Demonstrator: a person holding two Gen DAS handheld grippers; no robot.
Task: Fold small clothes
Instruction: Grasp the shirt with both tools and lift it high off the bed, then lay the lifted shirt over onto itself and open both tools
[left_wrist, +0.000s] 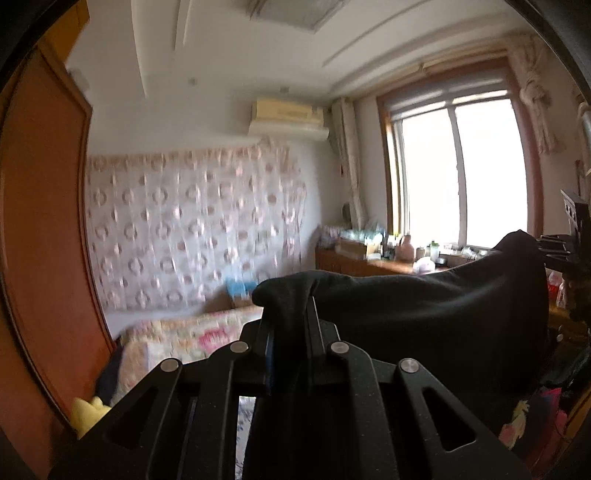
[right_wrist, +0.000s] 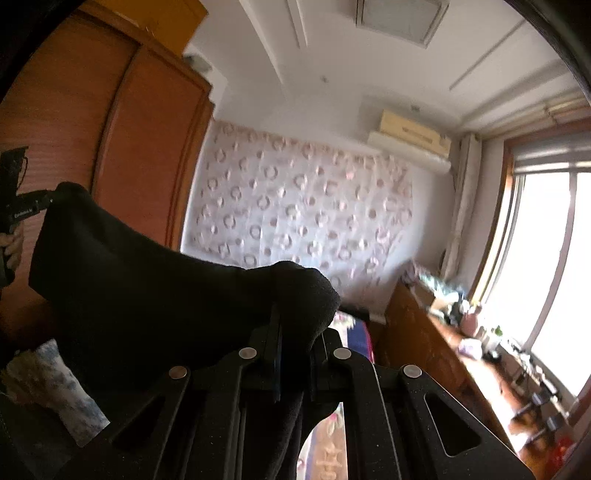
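Because both views are blurred, the pattern on the curtain and the small things on the worktop under the window are hard to make out. The black cloth hides the tips of the left gripper: its corner bunches over them, so only the dark linkage nearer the camera shows. The same holds in the right wrist view, where the cloth humps over the tips of the right gripper and falls between the linkage arms. The lower edge of the cloth is cut off in both views, so its full shape cannot be told.

The cloth hangs in the air, stretched between the two grippers, one corner in each. Both sets of jaws stand narrow, pinched on the fabric. From the left wrist, the right gripper shows at the far right edge, at the cloth's other corner; from the right wrist, the left gripper shows at the far left, with fingers of the person's hand around its handle. A bed with a floral cover lies below.
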